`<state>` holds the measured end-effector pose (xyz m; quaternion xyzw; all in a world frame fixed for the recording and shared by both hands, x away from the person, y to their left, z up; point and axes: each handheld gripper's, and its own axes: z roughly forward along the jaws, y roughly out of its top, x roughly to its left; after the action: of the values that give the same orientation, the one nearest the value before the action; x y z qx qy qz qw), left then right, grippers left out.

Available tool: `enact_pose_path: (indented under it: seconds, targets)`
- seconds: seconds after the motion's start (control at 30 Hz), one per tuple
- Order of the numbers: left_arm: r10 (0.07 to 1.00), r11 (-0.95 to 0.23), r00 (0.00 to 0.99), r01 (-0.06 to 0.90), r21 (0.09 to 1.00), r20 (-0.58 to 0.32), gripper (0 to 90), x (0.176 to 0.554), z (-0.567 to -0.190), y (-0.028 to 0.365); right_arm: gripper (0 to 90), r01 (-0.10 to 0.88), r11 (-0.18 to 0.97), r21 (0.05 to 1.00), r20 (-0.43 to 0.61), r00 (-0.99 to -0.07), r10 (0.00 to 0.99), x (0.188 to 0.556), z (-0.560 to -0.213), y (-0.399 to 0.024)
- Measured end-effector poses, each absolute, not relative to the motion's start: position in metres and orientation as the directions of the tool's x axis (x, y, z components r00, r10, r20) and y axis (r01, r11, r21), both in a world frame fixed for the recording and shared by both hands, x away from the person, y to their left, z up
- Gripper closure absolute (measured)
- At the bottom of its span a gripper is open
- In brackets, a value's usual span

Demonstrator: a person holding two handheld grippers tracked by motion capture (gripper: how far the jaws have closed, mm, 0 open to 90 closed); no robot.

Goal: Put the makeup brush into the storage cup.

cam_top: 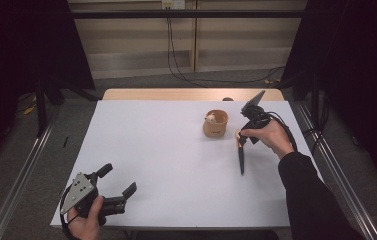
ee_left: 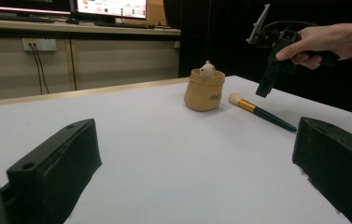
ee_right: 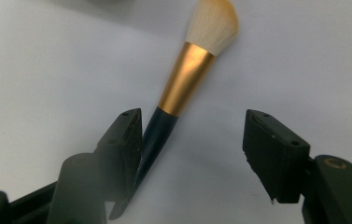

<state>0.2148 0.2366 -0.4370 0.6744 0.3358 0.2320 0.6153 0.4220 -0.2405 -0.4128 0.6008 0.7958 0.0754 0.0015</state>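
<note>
A makeup brush with a dark handle, gold ferrule and pale bristles lies on the white table, right of centre. My right gripper points down over the brush's upper handle. In the right gripper view the brush lies between the open jaws of the right gripper. It sits close against the left jaw, and the right jaw stands apart from it. A tan pouch holding a small pale figure stands just left of the brush head. My left gripper rests open near the front left edge.
Beyond the far edge of the table are cables on the floor and a wall with a socket. Metal rails run along both sides. In the left gripper view the pouch and brush lie far across the table.
</note>
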Motion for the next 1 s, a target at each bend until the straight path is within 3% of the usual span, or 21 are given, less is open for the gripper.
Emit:
enact_pose_path:
  seconds: [0.5,1.0]
  targets:
    - [0.737,-0.038,0.671,0.167,0.985,-0.085,0.7,0.215,-0.437,0.238,57.4,0.973,0.221,0.067,0.111,-0.227,0.968,0.429,-0.436,-0.229]
    - [0.732,-0.034,0.675,0.170,0.985,-0.092,0.8,0.215,-0.437,0.238,68.8,0.981,0.189,0.044,0.106,-0.193,0.975,0.430,-0.448,-0.228]
